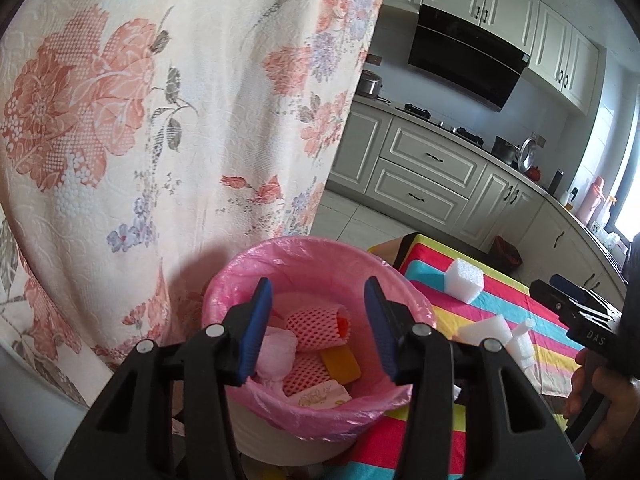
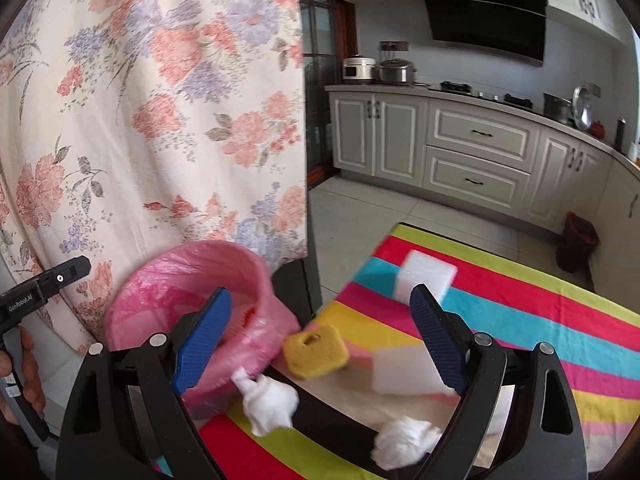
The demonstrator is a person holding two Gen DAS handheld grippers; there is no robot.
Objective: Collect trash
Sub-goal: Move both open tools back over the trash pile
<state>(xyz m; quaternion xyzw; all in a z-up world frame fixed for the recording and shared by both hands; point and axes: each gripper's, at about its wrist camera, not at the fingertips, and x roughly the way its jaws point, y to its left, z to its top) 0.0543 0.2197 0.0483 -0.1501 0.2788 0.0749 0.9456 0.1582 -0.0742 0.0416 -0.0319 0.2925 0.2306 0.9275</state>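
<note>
A bin lined with a pink bag [image 1: 304,248] stands at the table's left end. Inside lie pink foam netting [image 1: 316,326], an orange piece [image 1: 340,364], a pink wad [image 1: 276,352] and a floral wrapper [image 1: 320,394]. My left gripper [image 1: 318,284] hovers open above the bin mouth with nothing between its fingers. My right gripper [image 2: 320,292] stands wide open over the striped tablecloth [image 2: 520,320], to the right of the bin [image 2: 192,256]. In front of it lie a yellow sponge [image 2: 316,350], a white foam slab [image 2: 404,372], a white foam block [image 2: 430,270] and two crumpled white tissues [image 2: 268,400], [image 2: 404,440].
A floral curtain [image 1: 160,120] hangs close behind the bin. Grey kitchen cabinets [image 2: 480,152] with a stove and pots run along the far wall. A dark red bin [image 2: 578,240] stands on the tiled floor beyond the table. A hand [image 1: 600,384] shows at the right edge of the left wrist view.
</note>
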